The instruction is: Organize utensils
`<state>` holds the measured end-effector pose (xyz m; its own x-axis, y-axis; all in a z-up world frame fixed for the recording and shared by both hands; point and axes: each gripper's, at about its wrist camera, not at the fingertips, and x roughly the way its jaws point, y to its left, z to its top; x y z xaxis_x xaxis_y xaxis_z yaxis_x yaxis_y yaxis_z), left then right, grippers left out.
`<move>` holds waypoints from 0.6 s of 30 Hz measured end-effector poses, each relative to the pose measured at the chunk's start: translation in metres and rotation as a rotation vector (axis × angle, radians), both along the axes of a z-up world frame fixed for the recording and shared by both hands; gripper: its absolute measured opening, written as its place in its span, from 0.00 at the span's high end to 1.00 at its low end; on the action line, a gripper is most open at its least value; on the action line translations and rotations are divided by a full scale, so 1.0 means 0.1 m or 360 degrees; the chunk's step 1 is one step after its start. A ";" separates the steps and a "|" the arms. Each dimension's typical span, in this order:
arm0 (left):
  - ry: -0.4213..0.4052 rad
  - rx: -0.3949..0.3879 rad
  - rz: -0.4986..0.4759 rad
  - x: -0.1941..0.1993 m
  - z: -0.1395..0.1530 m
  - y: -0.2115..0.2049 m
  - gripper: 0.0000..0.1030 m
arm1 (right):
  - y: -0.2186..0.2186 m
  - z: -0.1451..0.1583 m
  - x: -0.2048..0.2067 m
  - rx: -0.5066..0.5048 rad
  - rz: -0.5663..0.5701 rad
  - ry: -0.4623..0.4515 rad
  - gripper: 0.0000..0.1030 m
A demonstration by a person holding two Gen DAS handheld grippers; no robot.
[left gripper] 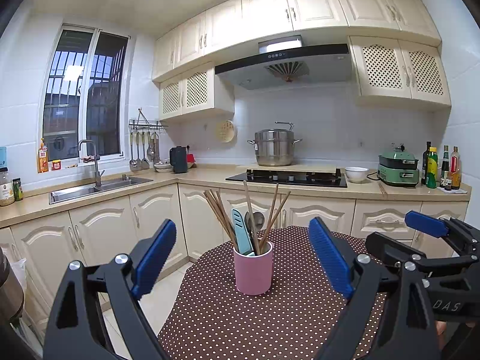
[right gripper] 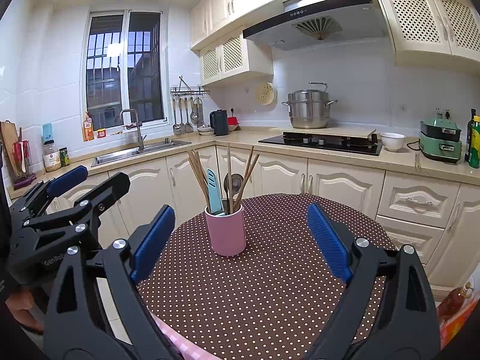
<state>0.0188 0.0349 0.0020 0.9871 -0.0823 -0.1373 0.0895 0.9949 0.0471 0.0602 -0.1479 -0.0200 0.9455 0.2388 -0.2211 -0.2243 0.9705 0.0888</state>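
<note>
Left wrist: left gripper (left gripper: 242,255) jaws spread, empty; pink cup (left gripper: 253,270) of chopsticks (left gripper: 217,213) mid-table (left gripper: 270,324).
Right wrist: right gripper (right gripper: 241,246) likewise spread. Chopsticks look light, stiff, slippery; pinch near tops.

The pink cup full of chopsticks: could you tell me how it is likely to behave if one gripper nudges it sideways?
The pink cup looks tall and narrow, and long chopsticks fan out well above its rim, so it may tip rather than slide. The dotted tablecloth could drag at its base. The loose utensils would probably shift and rattle.
</note>
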 end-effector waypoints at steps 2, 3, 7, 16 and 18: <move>0.0000 -0.0001 0.0001 0.00 0.00 0.00 0.14 | 0.00 0.00 0.00 0.0001 0.0001 0.0002 0.14; 0.0001 -0.0002 0.0000 0.00 0.00 0.00 0.14 | 0.01 -0.01 0.00 0.0001 0.0001 0.0004 0.14; 0.0003 -0.0003 0.0001 0.00 -0.01 0.01 0.14 | 0.02 -0.03 -0.01 0.0002 0.0000 0.0006 0.14; 0.0008 -0.0005 0.0005 -0.01 -0.04 0.03 0.14 | 0.04 -0.05 0.00 0.0003 0.0001 0.0014 0.14; 0.0010 -0.0005 0.0004 0.00 -0.04 0.03 0.14 | 0.03 -0.05 0.00 0.0004 0.0000 0.0015 0.14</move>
